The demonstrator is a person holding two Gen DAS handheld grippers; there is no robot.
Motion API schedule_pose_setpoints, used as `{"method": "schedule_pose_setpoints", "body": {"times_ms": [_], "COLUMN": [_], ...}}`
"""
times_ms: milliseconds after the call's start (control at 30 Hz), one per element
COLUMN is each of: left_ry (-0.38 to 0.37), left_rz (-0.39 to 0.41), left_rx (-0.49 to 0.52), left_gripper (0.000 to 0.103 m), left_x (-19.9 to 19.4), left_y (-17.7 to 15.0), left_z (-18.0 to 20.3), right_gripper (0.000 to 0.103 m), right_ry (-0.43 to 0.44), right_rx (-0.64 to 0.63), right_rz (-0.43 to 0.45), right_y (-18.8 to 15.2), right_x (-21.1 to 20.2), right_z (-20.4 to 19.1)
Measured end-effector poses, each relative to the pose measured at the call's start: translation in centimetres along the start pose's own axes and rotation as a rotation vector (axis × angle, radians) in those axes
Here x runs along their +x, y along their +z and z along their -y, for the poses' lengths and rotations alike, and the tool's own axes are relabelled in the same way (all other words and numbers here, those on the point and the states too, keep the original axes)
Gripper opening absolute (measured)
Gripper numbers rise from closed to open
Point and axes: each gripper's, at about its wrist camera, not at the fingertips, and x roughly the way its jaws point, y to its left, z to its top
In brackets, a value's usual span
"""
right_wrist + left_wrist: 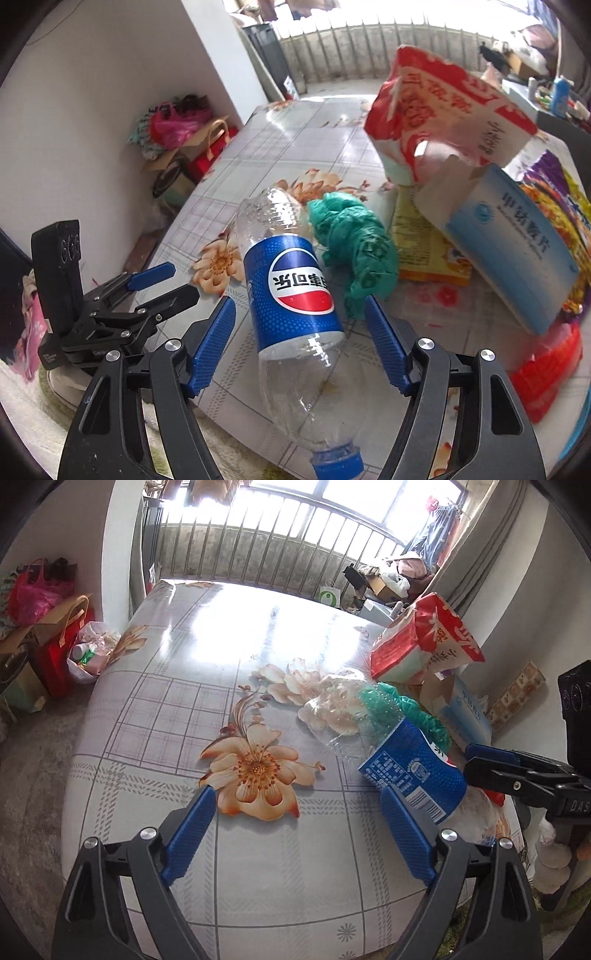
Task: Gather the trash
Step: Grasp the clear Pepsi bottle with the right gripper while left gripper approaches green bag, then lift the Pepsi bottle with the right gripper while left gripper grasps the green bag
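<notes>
An empty clear plastic bottle with a blue cola label and blue cap (pixel 295 314) lies on its side on the floral, grid-patterned tabletop (pixel 166 709), cap end toward the near edge. The right gripper (pixel 299 314) straddles its labelled middle — jaws apart, pads clear of the plastic on both sides, gripping nothing. The left gripper (pixel 295 808) hangs released over bare cloth just left of the bottle, holding nothing. Just beyond the bottle sits a crumpled green plastic bag (pixel 354 251), then a pale blue cardboard box (pixel 509 243) and a torn red-and-white packet (pixel 443 110).
</notes>
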Motion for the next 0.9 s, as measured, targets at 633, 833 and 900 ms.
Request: {"method": "schedule_pose_setpoints", "body": {"times_ms": [633, 833, 900], "left_ry": [-0.124, -0.143, -0.151], "left_rz": [-0.069, -0.052, -0.052], "left_rx": [0.008, 0.047, 0.057], "left_gripper": [0.033, 0.032, 0.032], "left_x": [2.2, 1.4, 1.5], "left_y": [0.3, 1.1, 1.5], "left_z": [0.9, 2.7, 3.4], "right_gripper": [0.057, 0.057, 0.057], "right_ry": [0.024, 0.045, 0.039], "right_rx": [-0.06, 0.014, 0.061], "right_rz": [-0.119, -0.043, -0.01], "right_y": [-0.5, -2.2, -3.3], "right_x": [2.8, -1.5, -3.4], "right_z": [0.0, 1.6, 2.6]}}
